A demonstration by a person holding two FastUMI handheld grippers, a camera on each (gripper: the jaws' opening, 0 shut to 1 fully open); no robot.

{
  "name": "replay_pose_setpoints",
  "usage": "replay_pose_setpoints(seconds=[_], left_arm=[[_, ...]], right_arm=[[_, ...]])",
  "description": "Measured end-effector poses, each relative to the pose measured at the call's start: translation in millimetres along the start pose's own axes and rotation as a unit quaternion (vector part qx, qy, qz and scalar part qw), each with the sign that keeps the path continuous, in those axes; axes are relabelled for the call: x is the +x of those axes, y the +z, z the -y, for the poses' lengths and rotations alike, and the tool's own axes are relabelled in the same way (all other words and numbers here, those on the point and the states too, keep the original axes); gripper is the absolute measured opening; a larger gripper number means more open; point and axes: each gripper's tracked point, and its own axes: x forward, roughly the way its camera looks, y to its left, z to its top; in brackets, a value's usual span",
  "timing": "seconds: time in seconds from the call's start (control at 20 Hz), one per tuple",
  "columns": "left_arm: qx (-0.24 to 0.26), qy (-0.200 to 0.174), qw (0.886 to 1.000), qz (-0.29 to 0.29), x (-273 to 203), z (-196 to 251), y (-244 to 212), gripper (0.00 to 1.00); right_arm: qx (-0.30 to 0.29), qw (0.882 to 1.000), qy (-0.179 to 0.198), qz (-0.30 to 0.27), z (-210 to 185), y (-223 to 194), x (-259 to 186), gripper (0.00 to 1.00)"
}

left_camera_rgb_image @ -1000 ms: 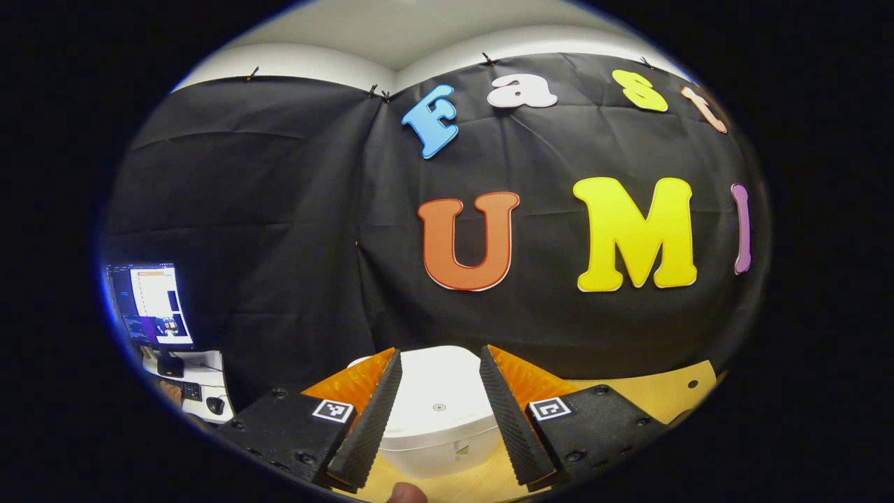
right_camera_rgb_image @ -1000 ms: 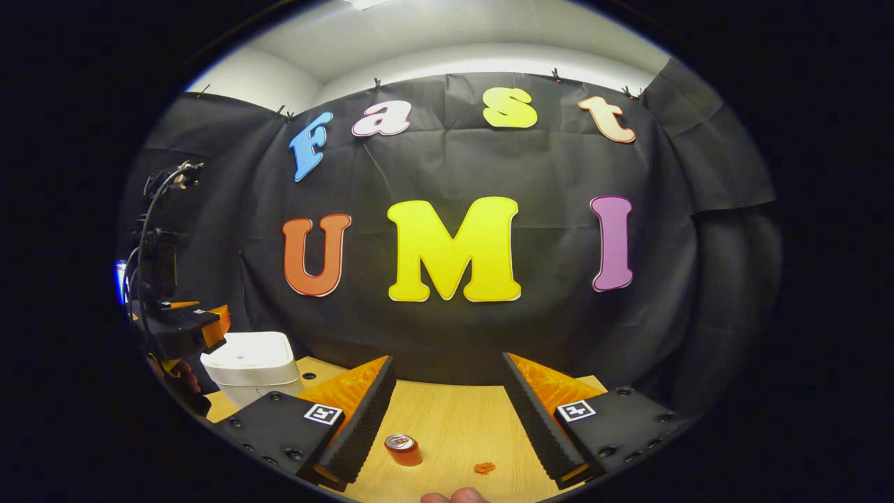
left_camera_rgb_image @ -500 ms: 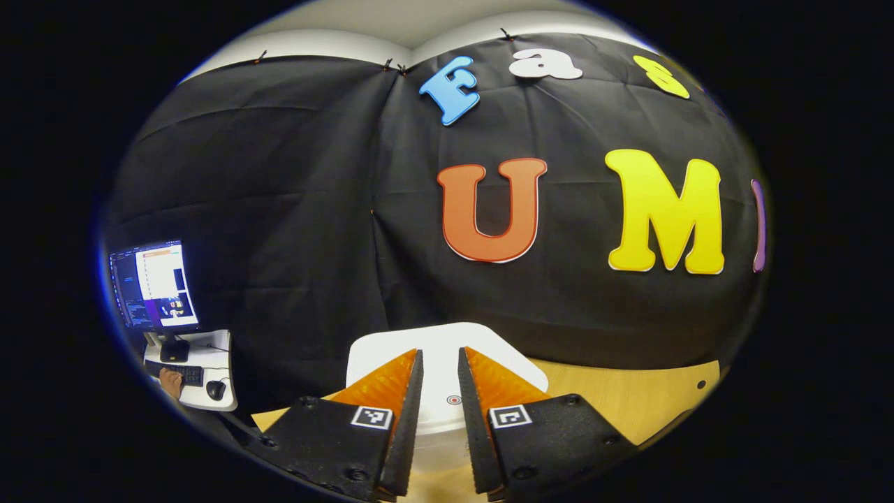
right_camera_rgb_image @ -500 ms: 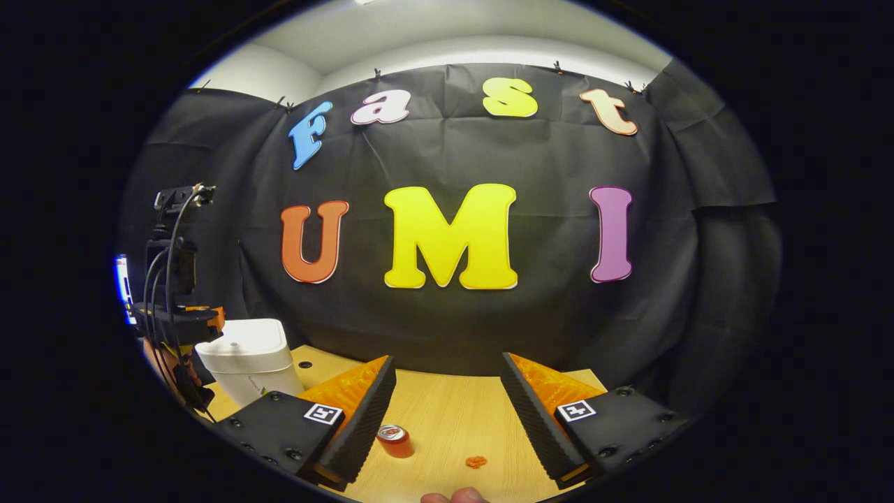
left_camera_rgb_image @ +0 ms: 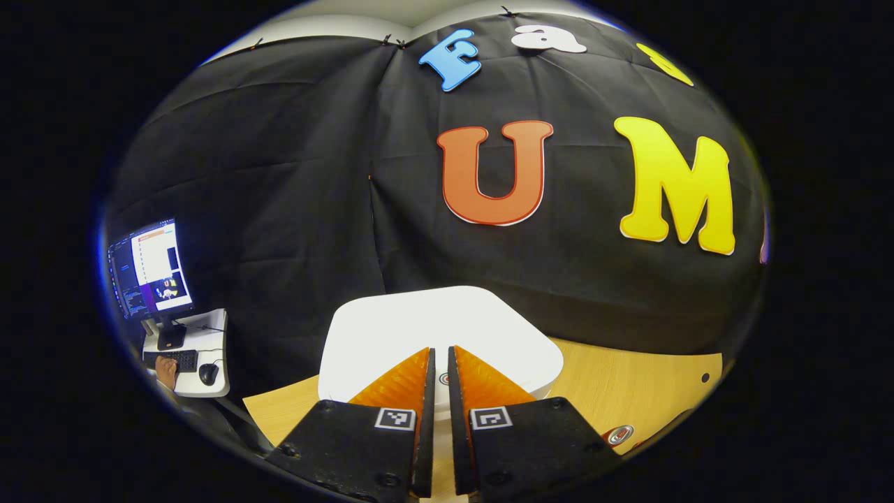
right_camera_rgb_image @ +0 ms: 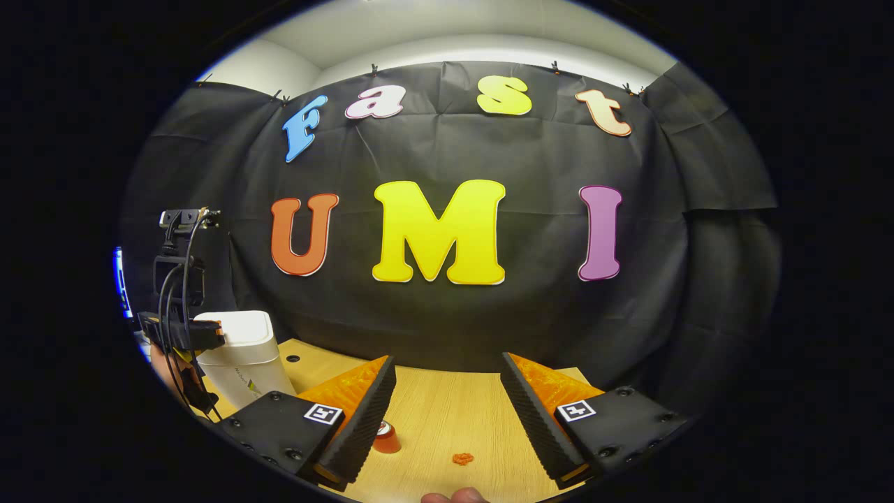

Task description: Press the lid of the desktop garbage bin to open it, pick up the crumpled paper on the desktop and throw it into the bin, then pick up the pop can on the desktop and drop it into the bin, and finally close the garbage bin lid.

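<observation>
The white garbage bin stands with its lid down, a small round button at the lid's near edge. My left gripper is shut, fingers nearly together, tips right over that button. In the right gripper view the bin is at far left with the left gripper atop it. My right gripper hangs open above the wooden table. A red pop can stands partly behind its left finger. A small orange crumpled paper lies between the fingers. The can's top also peeks in at lower right.
A side desk with a monitor, keyboard and mouse sits at far left, a hand on the keyboard. Black cloth walls close the table's back and sides. The table has small round holes.
My left gripper went from open to shut and came down and forward over the bin lid. The right gripper drifted slightly, so the can slid partly behind its left finger.
</observation>
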Motion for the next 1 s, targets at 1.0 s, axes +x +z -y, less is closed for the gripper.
replay_pose_setpoints(seconds=[1.0], left_arm=[[-0.039, -0.037, 0.997, 0.057, -23.9, 7.5, 42.6, 0.13]], right_arm=[[0.018, 1.000, -0.021, 0.003, 14.2, -0.8, -11.9, 0.95]])
